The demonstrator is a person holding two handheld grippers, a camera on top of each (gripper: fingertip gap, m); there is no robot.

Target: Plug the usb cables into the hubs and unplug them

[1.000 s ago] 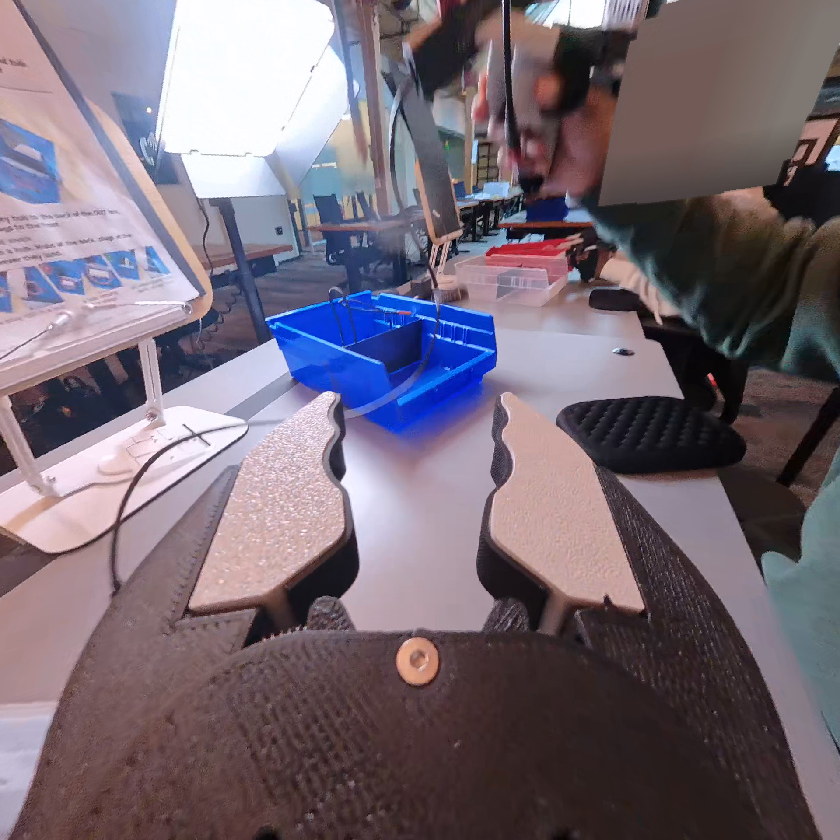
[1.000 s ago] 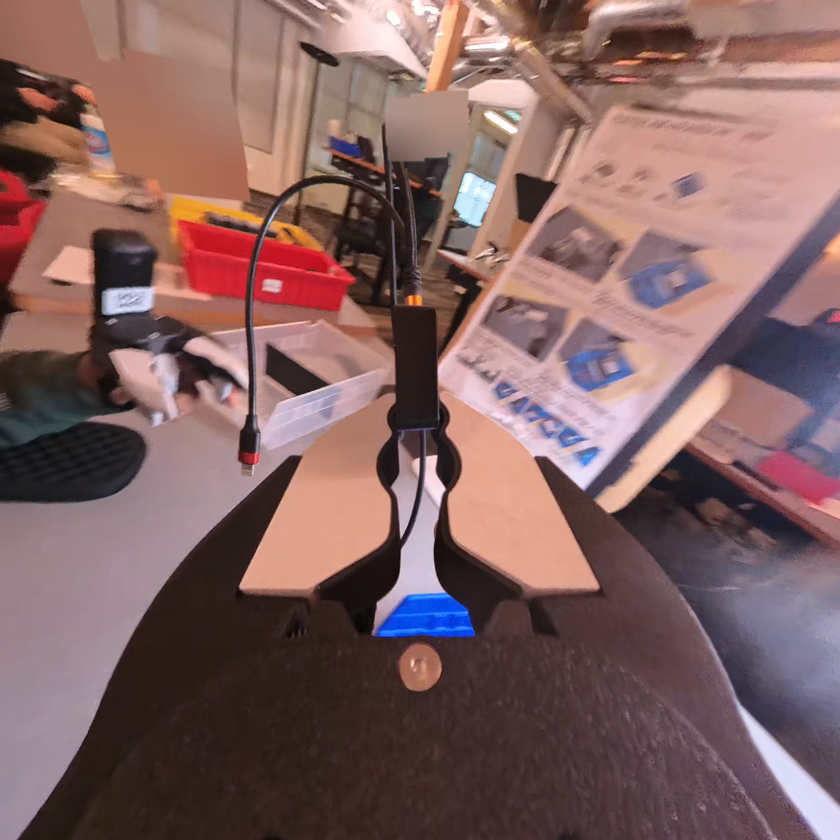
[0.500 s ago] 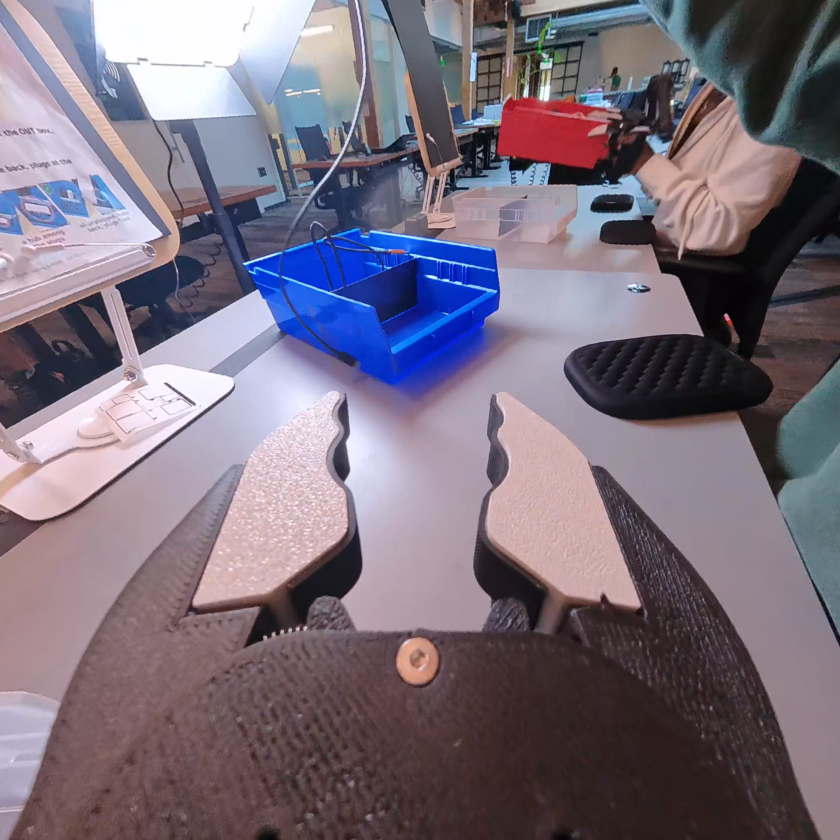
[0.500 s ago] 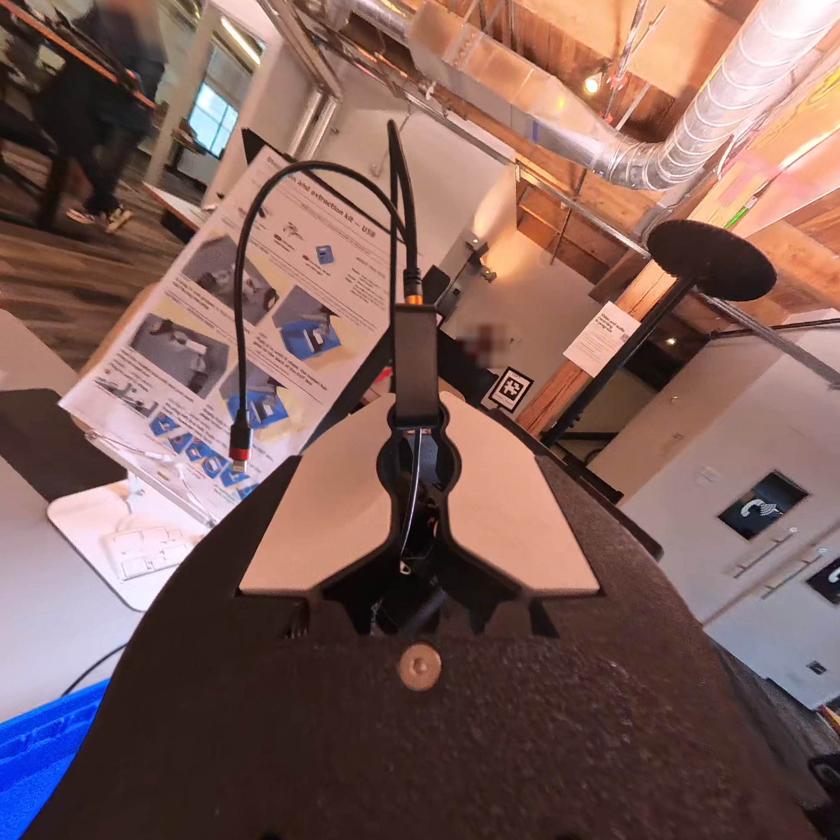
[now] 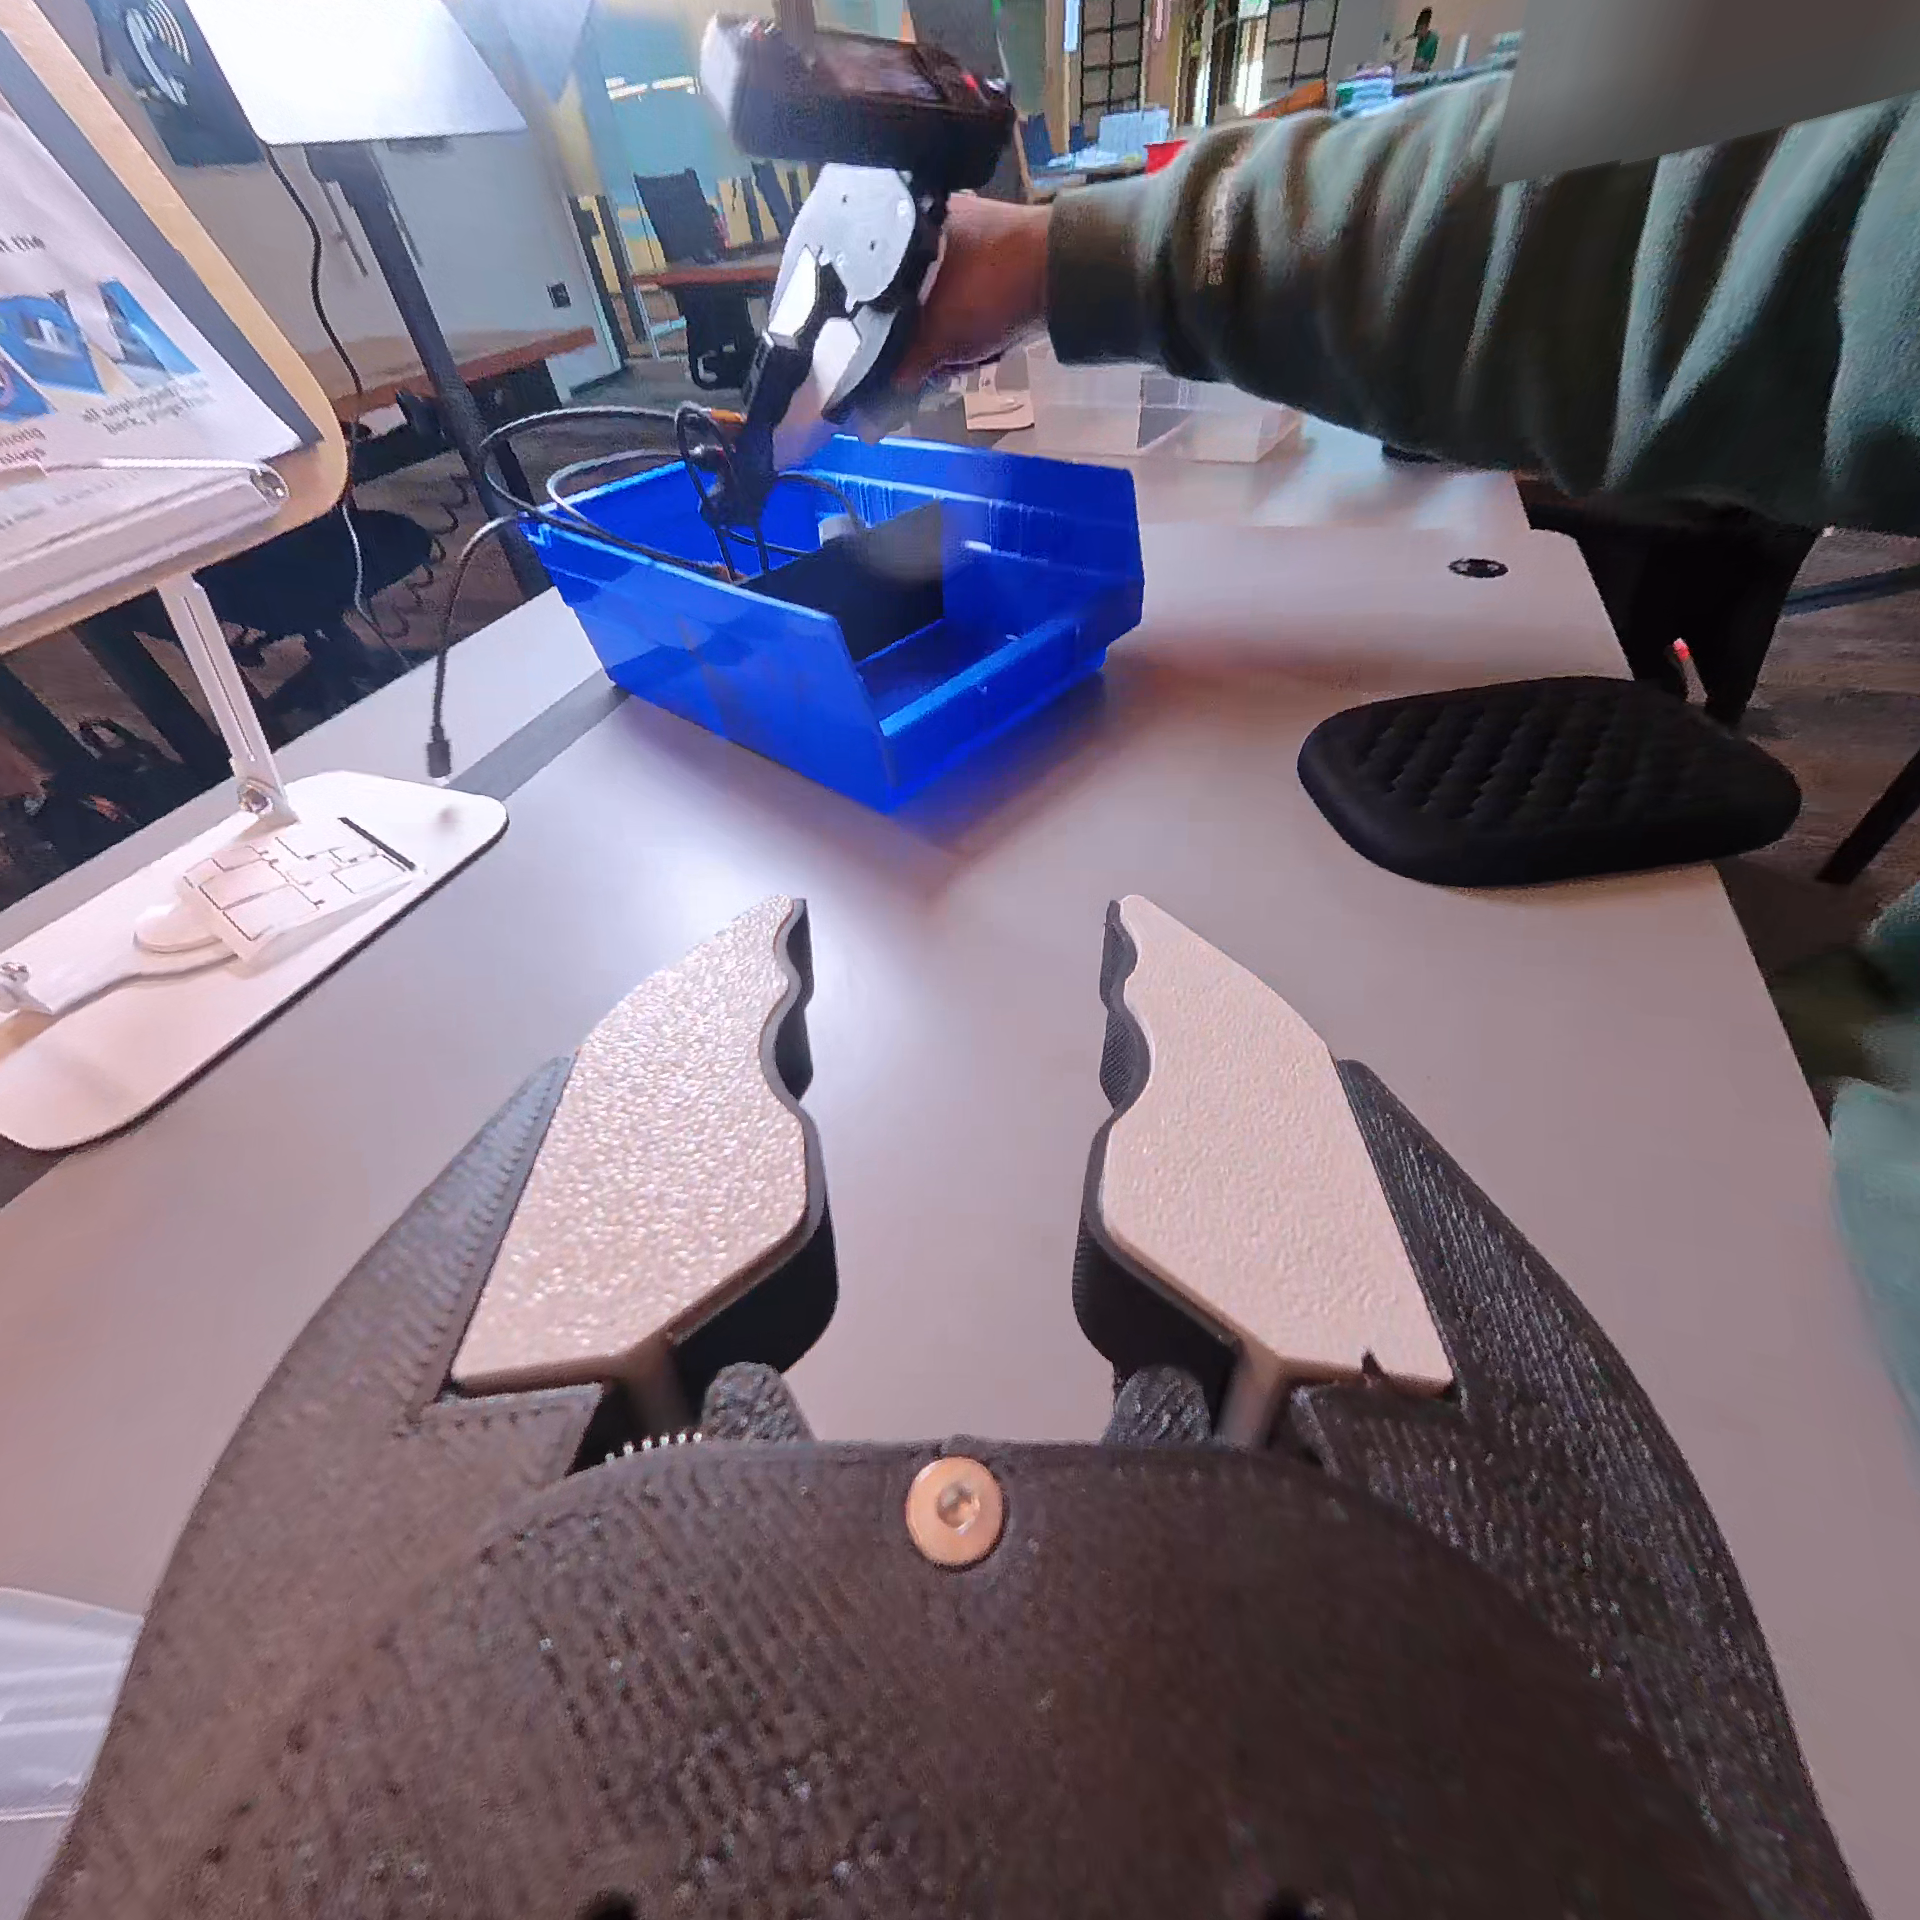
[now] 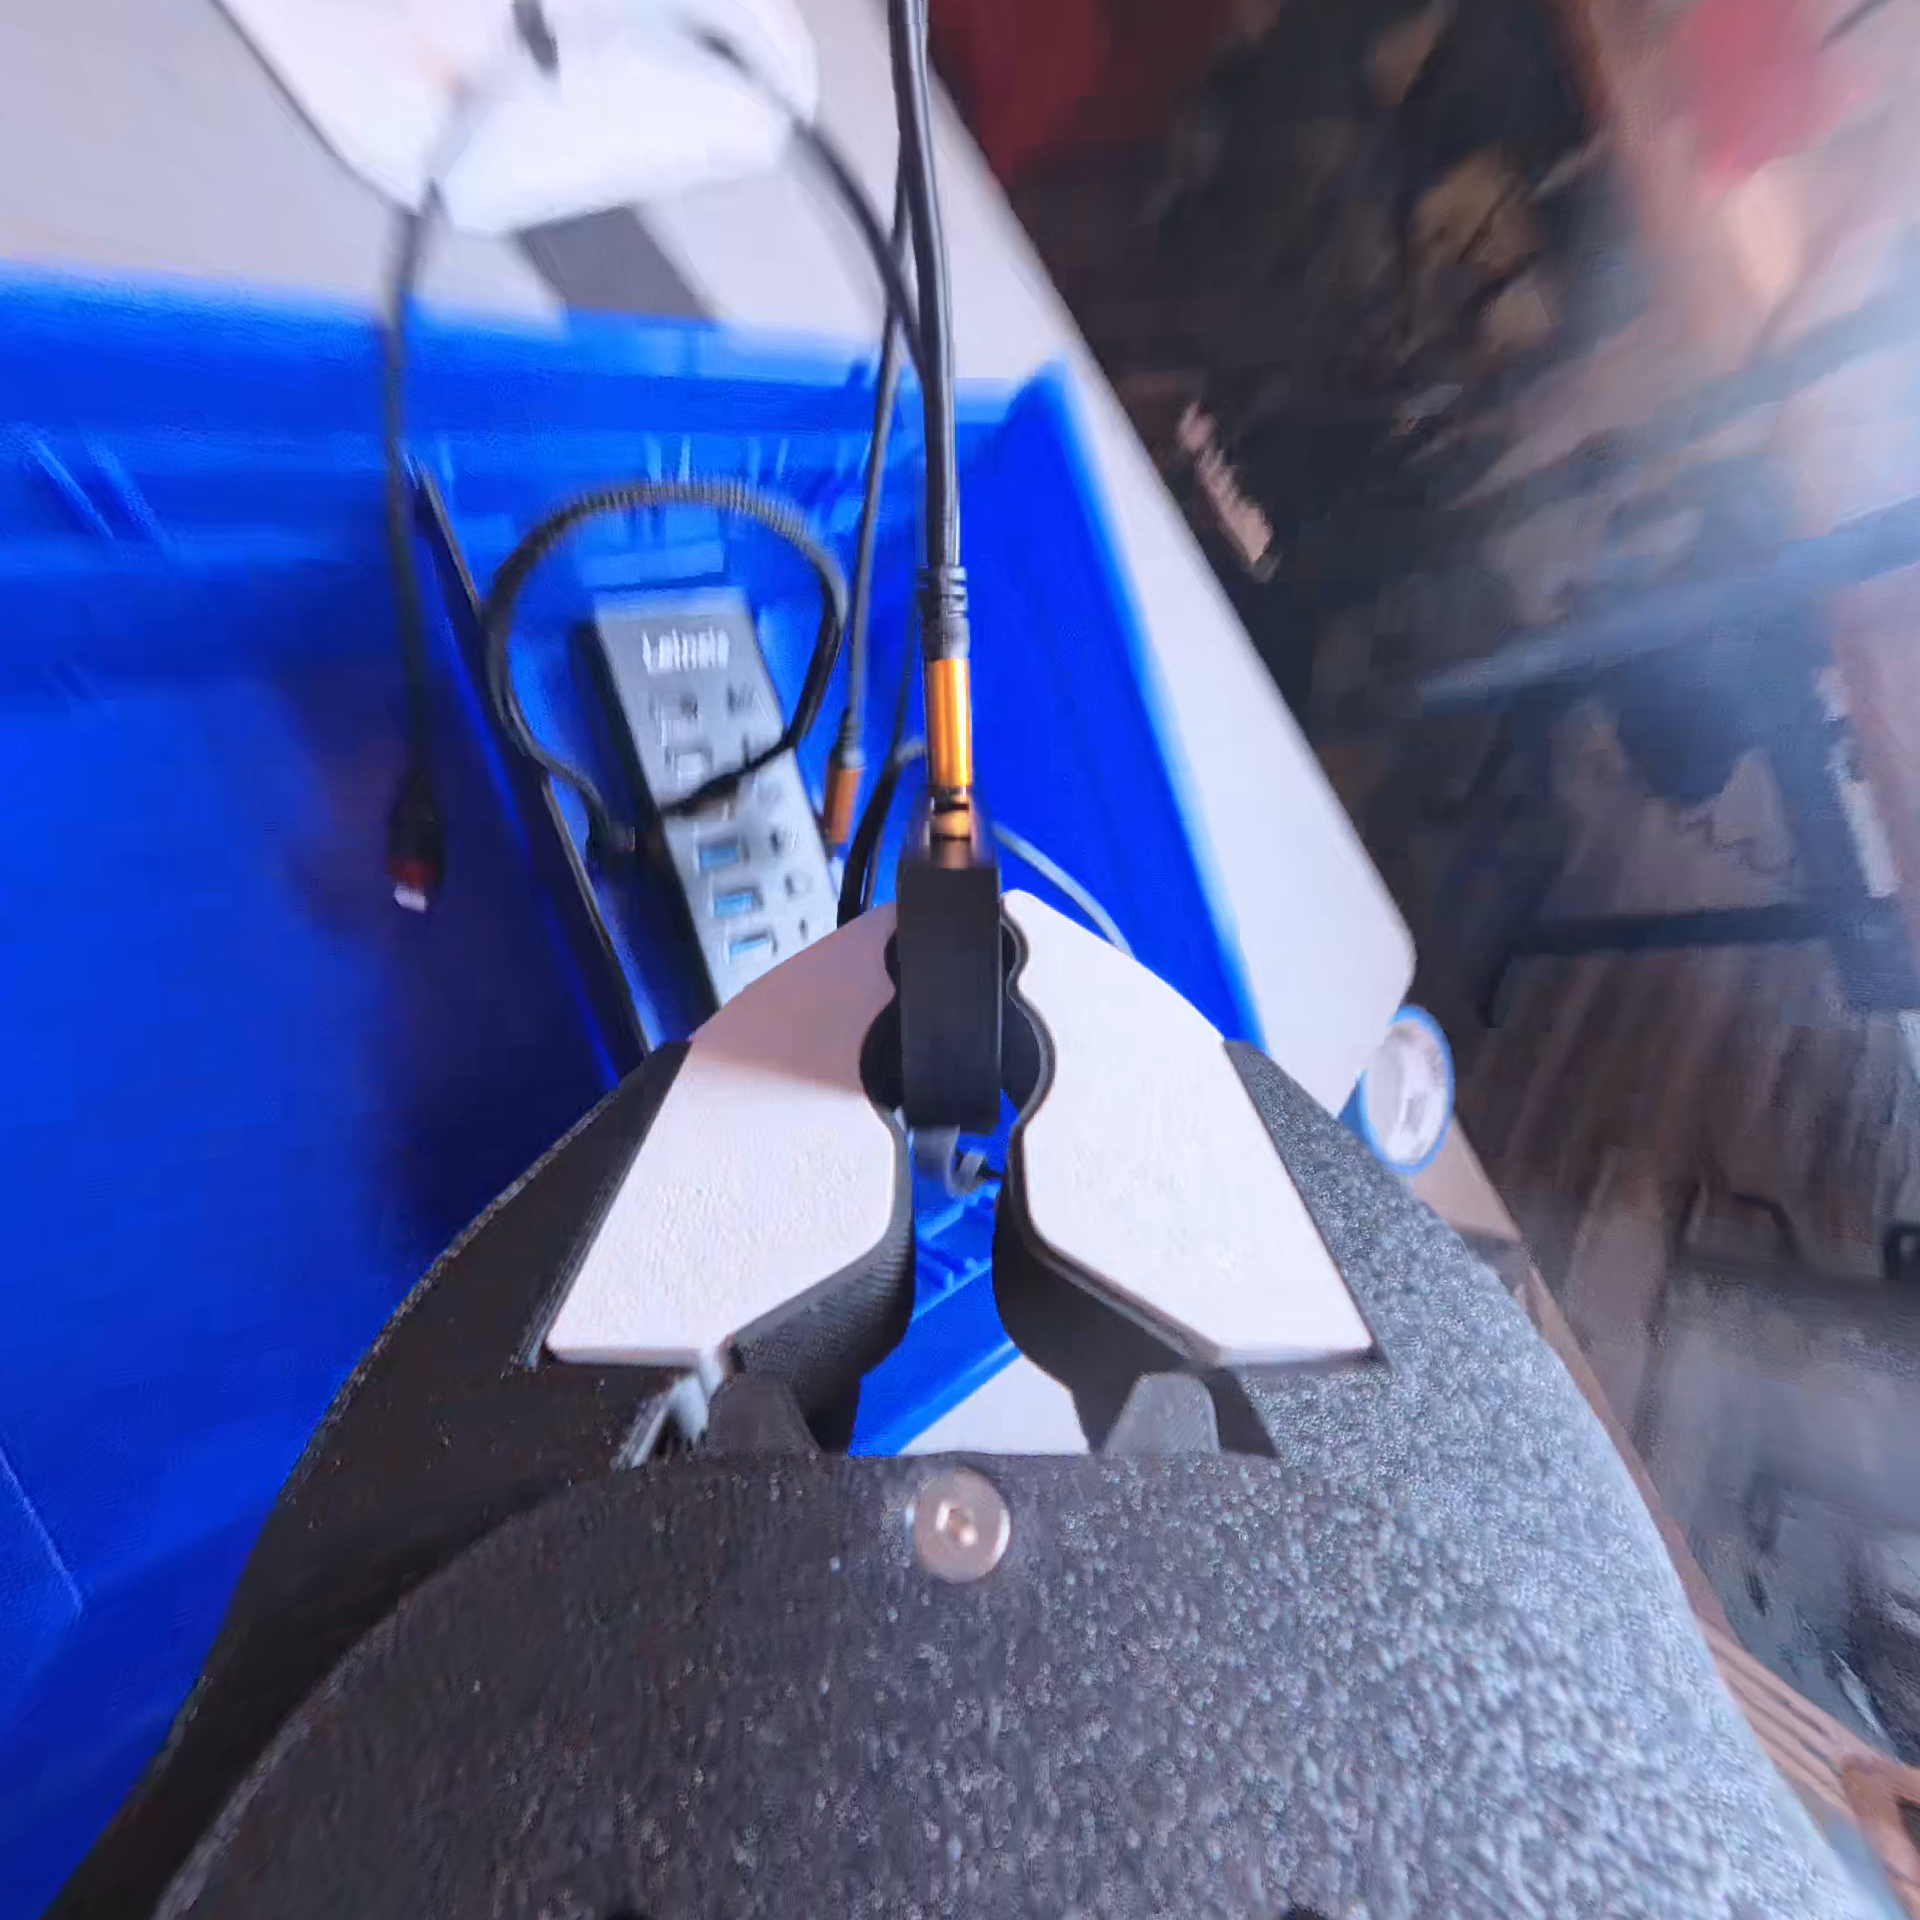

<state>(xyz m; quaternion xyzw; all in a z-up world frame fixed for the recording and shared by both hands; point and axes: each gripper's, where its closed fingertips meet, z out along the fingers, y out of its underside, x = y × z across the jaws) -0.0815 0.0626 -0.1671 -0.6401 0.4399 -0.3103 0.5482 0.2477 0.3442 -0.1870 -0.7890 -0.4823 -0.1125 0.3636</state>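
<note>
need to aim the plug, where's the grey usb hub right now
In the right wrist view the grey usb hub lies inside the blue bin, just left of and beyond the right tool, with black cables looped around it.

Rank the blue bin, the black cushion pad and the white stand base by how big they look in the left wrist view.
1. Blue bin
2. White stand base and black cushion pad: they look alike, and the base sits nearer the camera and is cut off, so no ranking.

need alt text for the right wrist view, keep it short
The right gripper, shut on a black hub with an orange-collared cable plugged in, points down into a blue bin. A grey hub and loose cables lie inside; the image is motion-blurred.
</note>
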